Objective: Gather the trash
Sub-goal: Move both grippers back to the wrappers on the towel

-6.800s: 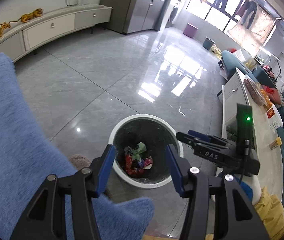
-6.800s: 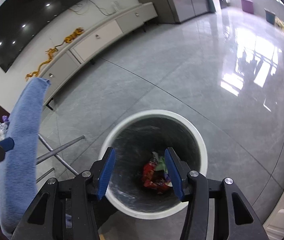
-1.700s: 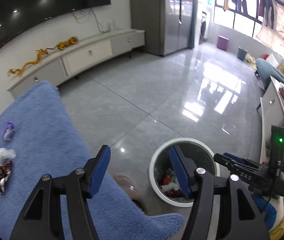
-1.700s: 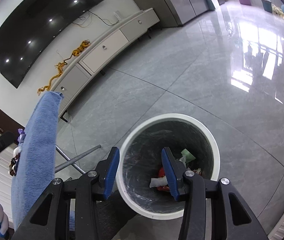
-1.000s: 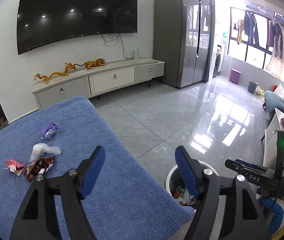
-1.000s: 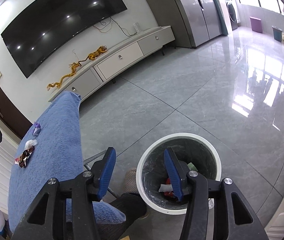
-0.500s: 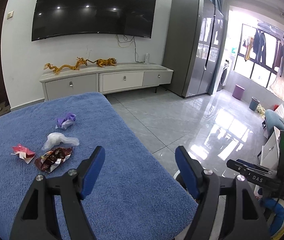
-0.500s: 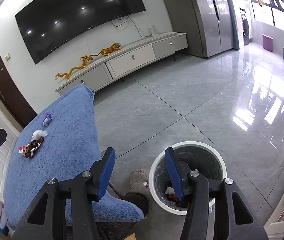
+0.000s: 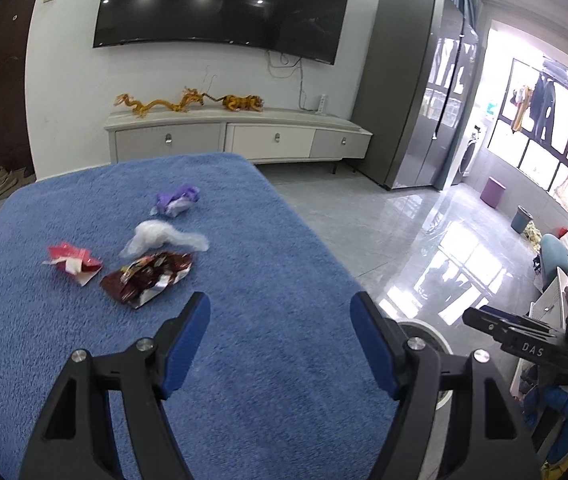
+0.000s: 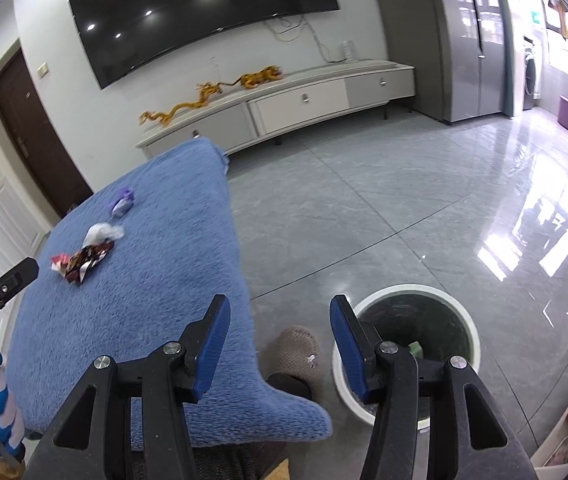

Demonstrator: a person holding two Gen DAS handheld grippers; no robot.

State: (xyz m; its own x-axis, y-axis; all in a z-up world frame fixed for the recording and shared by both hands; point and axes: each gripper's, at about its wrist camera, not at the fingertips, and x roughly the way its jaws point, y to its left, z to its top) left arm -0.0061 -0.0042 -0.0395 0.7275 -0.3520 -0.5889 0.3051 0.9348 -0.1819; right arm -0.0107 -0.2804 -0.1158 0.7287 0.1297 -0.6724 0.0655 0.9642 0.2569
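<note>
Both tools stand open and empty. The left tool [image 9: 280,320] has swung off the bin [image 10: 408,348] and now faces the blue-covered table [image 9: 244,360]; the bin rim only shows past its right finger. The right tool [image 10: 280,332] has lifted and turned the same way, with the table edge at its left finger and the bin at its right.

Judgement: a drop has been completed and the next pick-up is starting.

4 pieces of trash lie ahead and left of the left tool, well clear of its fingers: a dark wrapper [image 9: 146,276] nearest, a red wrapper [image 9: 72,262], a white wad [image 9: 160,236] and a purple wrapper [image 9: 176,200] farthest.
</note>
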